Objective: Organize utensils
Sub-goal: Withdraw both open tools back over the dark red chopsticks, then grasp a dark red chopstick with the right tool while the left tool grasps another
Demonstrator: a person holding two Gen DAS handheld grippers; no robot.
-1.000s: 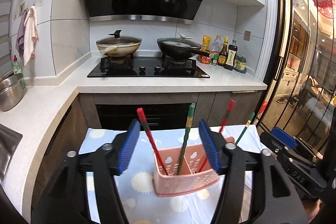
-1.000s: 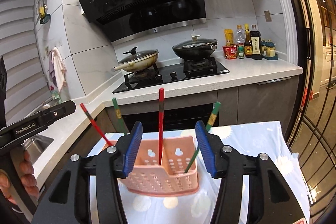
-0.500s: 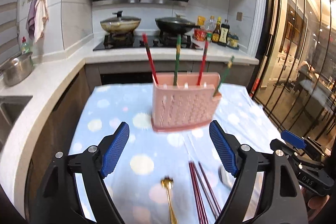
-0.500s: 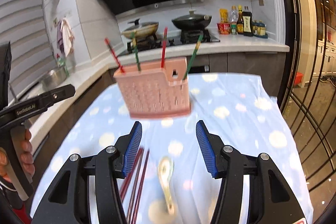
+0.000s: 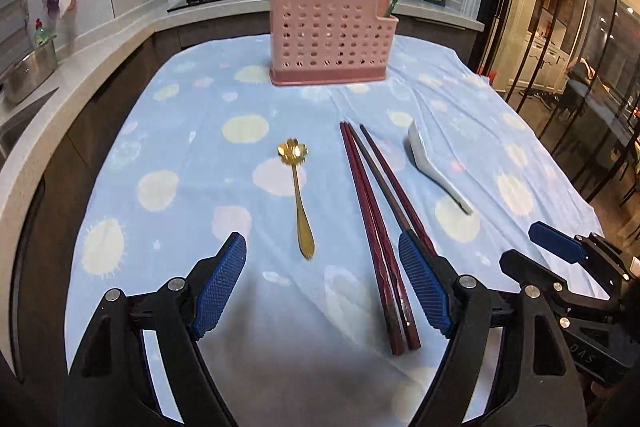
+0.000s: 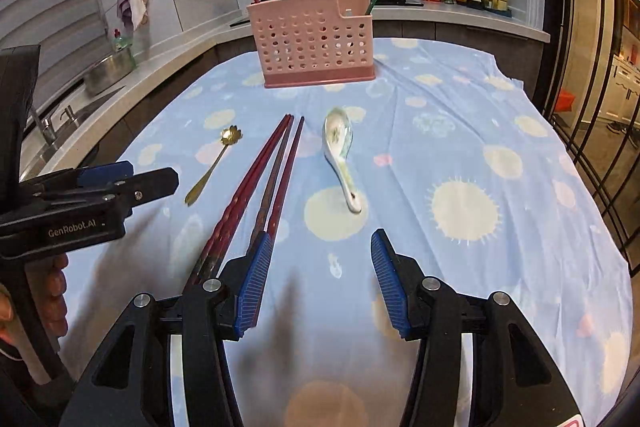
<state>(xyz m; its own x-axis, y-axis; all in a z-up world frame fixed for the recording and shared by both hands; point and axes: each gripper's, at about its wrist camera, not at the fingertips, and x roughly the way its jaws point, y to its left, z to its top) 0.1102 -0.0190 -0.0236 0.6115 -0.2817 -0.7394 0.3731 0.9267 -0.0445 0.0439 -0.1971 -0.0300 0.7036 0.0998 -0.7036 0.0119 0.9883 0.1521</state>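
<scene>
bare blue cloth (image 5: pixel 280 327) lies between both spread jaws, dark chopsticks (image 5: pixel 376 227) beside each: left gripper (image 5: pixel 322 287) open, right gripper (image 6: pixel 316 277) just narrowing, both empty.

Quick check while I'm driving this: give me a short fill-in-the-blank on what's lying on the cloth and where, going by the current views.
1. The pink perforated plastic utensil holder stands at the far end of the ____ spotted tablecloth.
2. The dark red chopsticks lie between the gold flower-bowl spoon and the ____ ceramic soup spoon.
3. Nothing is between the pads of the left gripper; it is ____.
4. The holder already holds ____ upright sticks.

Missing words: blue; white; open; four
</scene>
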